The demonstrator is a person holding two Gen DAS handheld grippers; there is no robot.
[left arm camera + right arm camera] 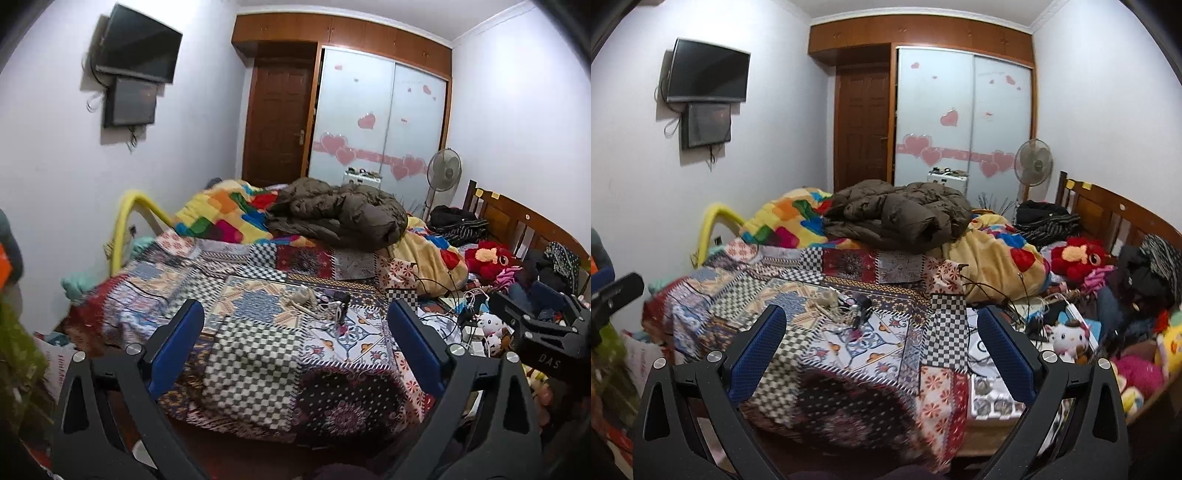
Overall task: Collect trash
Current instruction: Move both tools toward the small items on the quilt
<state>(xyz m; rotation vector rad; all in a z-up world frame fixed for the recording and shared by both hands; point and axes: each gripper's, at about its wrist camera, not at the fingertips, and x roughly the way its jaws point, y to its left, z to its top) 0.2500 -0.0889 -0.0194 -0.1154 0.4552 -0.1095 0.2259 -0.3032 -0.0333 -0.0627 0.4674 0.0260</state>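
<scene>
My left gripper point(295, 321) is open and empty, held above the foot of a bed with a patchwork blanket point(258, 354). My right gripper point(881, 328) is open and empty too, above the same blanket point(849, 398); its body shows at the right edge of the left wrist view point(543, 332). A small heap of crumpled wrapper, cords and small items point(325, 306) lies on the blanket ahead of both grippers, and shows in the right wrist view point(846, 304). I cannot tell which pieces are trash.
A brown jacket point(897, 214) and colourful quilt point(786, 221) lie further up the bed. Plush toys, cables and clothes point(1071, 336) crowd the right side by the wooden headboard point(1108, 218). A fan point(1033, 162), wardrobe point(964, 118) and door point(862, 125) stand behind.
</scene>
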